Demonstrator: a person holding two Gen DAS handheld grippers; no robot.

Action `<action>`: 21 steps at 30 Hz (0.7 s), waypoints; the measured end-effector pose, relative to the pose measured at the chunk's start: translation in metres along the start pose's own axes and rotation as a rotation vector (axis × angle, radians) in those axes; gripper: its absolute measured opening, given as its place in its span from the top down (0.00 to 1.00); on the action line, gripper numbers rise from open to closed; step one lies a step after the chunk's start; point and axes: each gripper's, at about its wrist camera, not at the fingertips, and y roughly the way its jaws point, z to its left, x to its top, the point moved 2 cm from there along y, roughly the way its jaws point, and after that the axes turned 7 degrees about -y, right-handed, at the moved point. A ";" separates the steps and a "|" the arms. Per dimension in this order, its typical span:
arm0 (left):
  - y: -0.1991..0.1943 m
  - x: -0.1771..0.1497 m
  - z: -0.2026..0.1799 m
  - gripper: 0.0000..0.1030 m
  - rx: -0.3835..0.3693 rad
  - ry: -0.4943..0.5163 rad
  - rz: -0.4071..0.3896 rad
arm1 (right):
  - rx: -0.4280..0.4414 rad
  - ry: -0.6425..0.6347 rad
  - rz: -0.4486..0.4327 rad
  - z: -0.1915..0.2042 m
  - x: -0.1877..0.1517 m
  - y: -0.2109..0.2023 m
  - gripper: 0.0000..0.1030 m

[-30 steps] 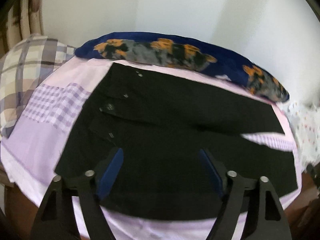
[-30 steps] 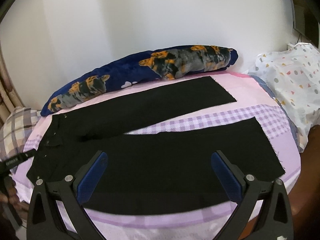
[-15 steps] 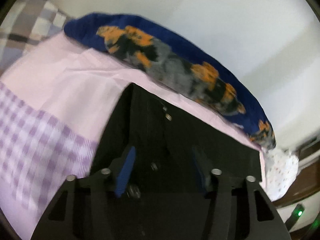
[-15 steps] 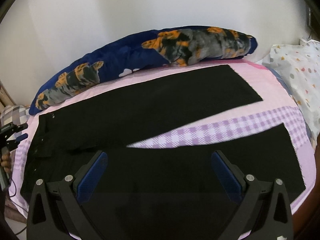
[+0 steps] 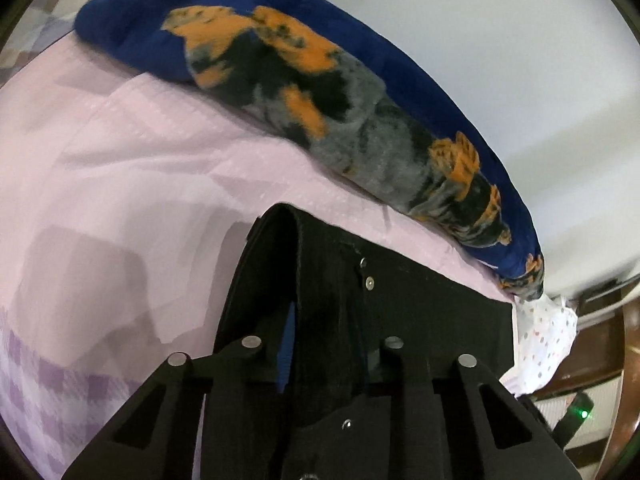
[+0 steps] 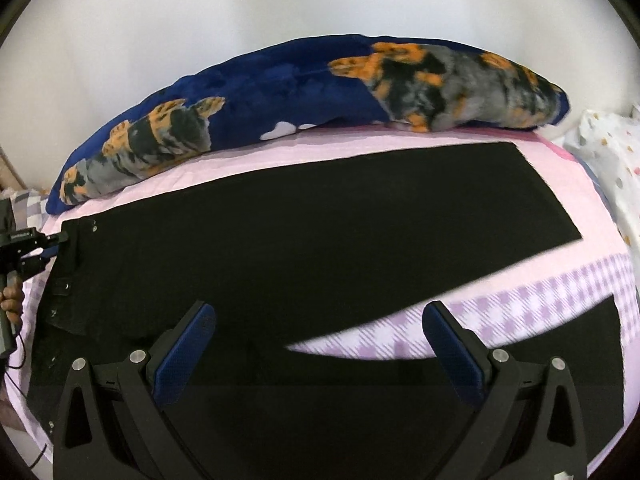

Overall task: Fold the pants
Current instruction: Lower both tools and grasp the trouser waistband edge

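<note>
Black pants (image 6: 320, 240); navy bolster (image 6: 280, 92), orange-grey patches; pink sheet (image 5: 140, 184), seemingly lilac checks.

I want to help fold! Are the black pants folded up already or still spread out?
Still spread out. The black pants lie flat on the bed, both legs apart with purple checks showing between them. Only the waistband is pinched up.

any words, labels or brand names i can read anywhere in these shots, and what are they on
No text here can be read.
A small pale marking on the left gripper, seen at the left edge of the right wrist view: too small and blurred to read.
The black pants, the blue pillow and the spotted white cloth show no lettering, only rivets, print and dots.
</note>
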 end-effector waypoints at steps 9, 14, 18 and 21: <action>0.015 0.021 -0.013 0.80 -0.012 0.032 0.001 | 0.126 -0.114 0.010 0.017 0.030 0.034 0.00; 0.035 0.032 -0.006 0.80 0.002 -0.044 0.025 | 0.220 -0.153 0.032 0.013 0.052 0.051 0.00; 0.021 0.025 -0.008 0.91 -0.022 -0.026 -0.049 | 0.262 -0.207 0.039 0.000 0.076 0.065 0.00; -0.004 0.012 -0.028 0.92 -0.076 0.030 -0.130 | 0.264 -0.327 0.046 -0.006 0.099 0.078 0.00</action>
